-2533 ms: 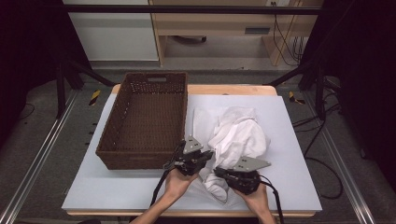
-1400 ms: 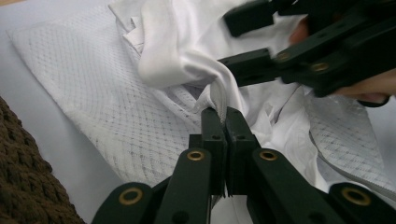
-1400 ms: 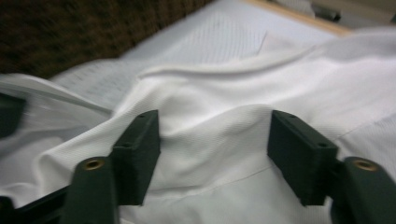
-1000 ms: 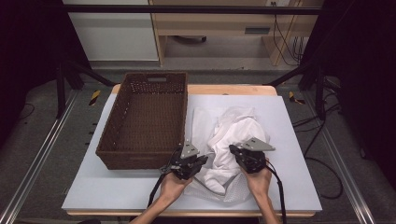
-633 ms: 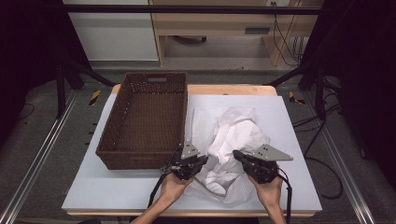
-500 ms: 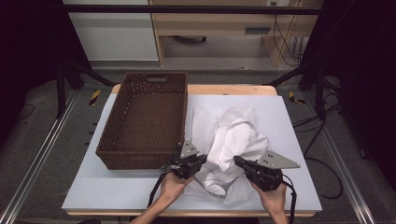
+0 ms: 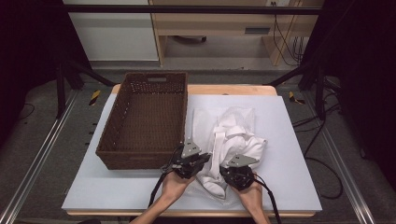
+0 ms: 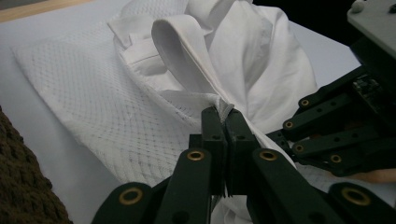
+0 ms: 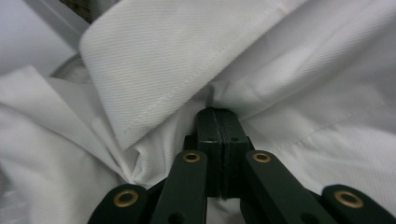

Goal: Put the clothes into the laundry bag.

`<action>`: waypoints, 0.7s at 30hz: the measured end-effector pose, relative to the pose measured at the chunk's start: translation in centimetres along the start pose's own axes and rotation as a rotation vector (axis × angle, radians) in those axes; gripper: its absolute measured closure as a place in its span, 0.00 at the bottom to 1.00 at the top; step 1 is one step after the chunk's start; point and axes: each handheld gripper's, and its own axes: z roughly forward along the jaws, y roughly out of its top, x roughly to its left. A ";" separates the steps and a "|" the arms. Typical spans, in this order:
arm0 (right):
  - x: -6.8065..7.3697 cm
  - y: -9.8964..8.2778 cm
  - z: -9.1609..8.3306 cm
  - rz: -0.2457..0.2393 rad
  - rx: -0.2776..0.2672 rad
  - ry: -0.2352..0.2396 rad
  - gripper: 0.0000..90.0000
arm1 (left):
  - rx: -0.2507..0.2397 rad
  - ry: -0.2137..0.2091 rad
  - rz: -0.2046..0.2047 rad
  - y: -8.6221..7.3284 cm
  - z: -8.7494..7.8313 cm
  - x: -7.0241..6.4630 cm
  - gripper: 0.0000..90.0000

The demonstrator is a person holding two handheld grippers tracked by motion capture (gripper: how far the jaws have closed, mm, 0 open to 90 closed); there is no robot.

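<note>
A crumpled white shirt (image 7: 233, 135) lies on the white table cover, right of the basket, partly on a white mesh cloth (image 8: 88, 107). My left gripper (image 7: 207, 158) sits at the shirt's near left edge. In the left gripper view its jaws (image 8: 225, 122) are shut on a fold of the fabric. My right gripper (image 7: 225, 171) is close by on the right, at the shirt's near end. Its black jaws (image 9: 218, 116) are pressed together with shirt fabric pinched at their tip, under a stitched collar fold (image 9: 154, 70). The right gripper's linkage (image 8: 336, 135) appears beside the left one.
An empty brown wicker basket (image 7: 147, 158) stands left of the shirt, its near corner (image 8: 23, 186) close to my left gripper. The white table cover (image 7: 289, 154) runs on bare to the right. Metal rails and dark stands flank the table.
My right gripper swung out to the right, then came back left and toward the front edge, ending close to the left gripper. The shirt has bunched narrower. The left gripper stayed put.
</note>
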 end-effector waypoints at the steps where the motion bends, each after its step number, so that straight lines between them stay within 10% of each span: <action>1: -0.2 0.0 -0.2 0.013 -0.002 0.008 0.96 | 0.003 0.000 0.002 -0.1 0.0 0.1 0.98; 8: -0.8 0.9 -4.2 0.005 -0.111 -0.042 0.78 | 0.003 0.011 0.010 -0.3 -0.3 0.2 0.98; 11: -1.3 2.1 -5.9 0.005 -0.192 -0.132 0.62 | 0.006 0.015 0.021 -0.4 -0.2 0.1 0.98; 15: -2.2 3.7 -4.6 0.073 -0.215 -0.216 0.40 | 0.005 0.013 0.018 -0.4 -0.2 0.1 0.98; 17: -2.5 4.0 -2.5 0.104 -0.147 -0.226 0.43 | 0.005 0.012 0.015 -0.4 -0.2 0.2 0.98; 21: -2.6 3.5 0.1 0.117 -0.018 -0.291 0.86 | 0.008 0.009 0.010 -0.4 -0.2 0.3 0.98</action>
